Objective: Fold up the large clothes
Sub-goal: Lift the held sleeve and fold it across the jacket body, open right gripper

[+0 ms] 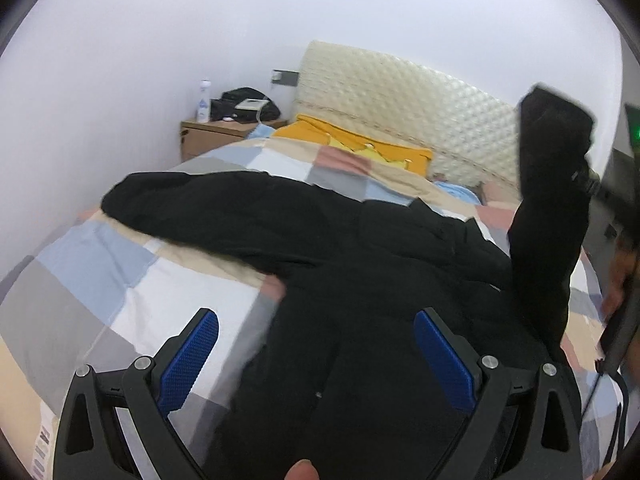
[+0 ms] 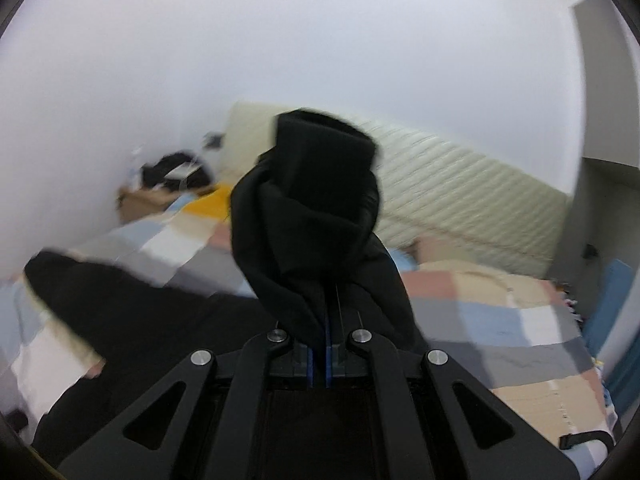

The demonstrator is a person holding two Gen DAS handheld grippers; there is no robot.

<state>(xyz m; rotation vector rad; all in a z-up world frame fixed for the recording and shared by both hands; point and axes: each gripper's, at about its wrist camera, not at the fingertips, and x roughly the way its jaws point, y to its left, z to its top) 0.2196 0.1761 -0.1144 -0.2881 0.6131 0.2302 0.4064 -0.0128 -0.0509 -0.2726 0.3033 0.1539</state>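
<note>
A black jacket is spread across the patchwork duvet of the bed, its body near the foot edge and one sleeve laid out toward the left edge. The other sleeve is held raised above the bed by the right gripper, whose jaws are pressed together on the bunched cloth, the cuff standing above the fingers. The left gripper is held spread over the jacket body, with nothing between its blue pads; whether it touches the cloth cannot be told. Several faults are judged possible from this state. The sleeve is gripped as a thick bundle, not as a flat layer; should part of the bundle slip out, the sleeve may drop short of the jacket body and land twisted. As the body is not pinned, a pull on the raised sleeve may drag the whole garment toward the right edge of the bed and disturb the laid-out sleeve. The duvet is soft and uneven, so wrinkles may be trapped beneath a fold. The yellow garment near the quilted headboard lies well apart and is judged unlikely to interfere. Motion blur is present in the right wrist view, so finer detail of the grip cannot be confirmed.
</note>
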